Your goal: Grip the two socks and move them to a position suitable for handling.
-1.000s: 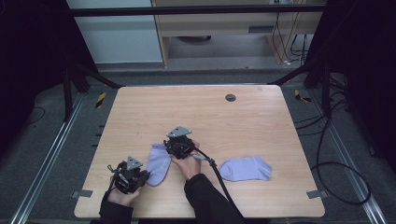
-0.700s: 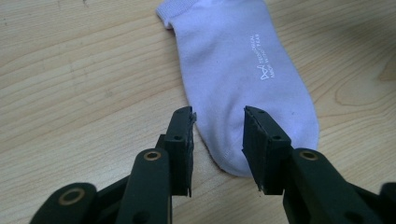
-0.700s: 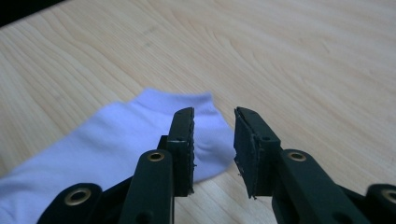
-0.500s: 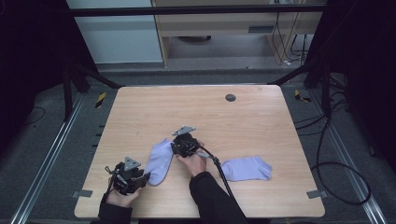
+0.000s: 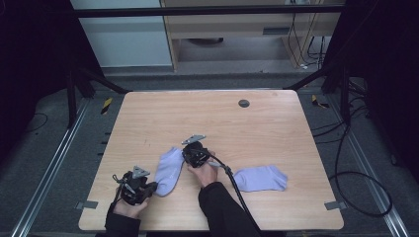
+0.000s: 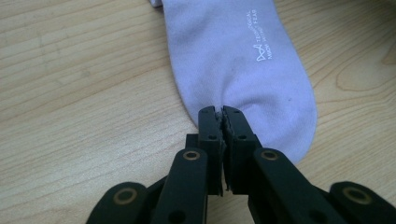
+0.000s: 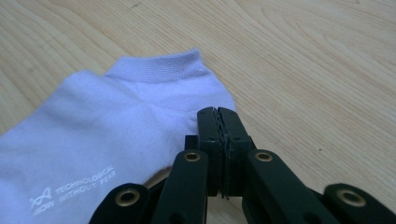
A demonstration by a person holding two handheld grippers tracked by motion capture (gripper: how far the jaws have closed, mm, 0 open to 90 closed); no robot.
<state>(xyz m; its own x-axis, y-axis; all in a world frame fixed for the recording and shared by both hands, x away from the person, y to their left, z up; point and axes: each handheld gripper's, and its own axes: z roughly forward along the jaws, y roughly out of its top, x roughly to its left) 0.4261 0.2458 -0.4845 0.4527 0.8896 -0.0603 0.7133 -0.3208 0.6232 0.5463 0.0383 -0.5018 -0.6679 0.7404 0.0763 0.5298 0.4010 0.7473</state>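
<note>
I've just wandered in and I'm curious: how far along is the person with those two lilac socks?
Early on. Done: both tools have closed on one sock, the left hand-held gripper at its toe, the right hand-held gripper at its cuff end. In hand: that sock, pinched but flat on the table. Left: lifting it and probably pairing it with the second sock, lying untouched apart.
</note>
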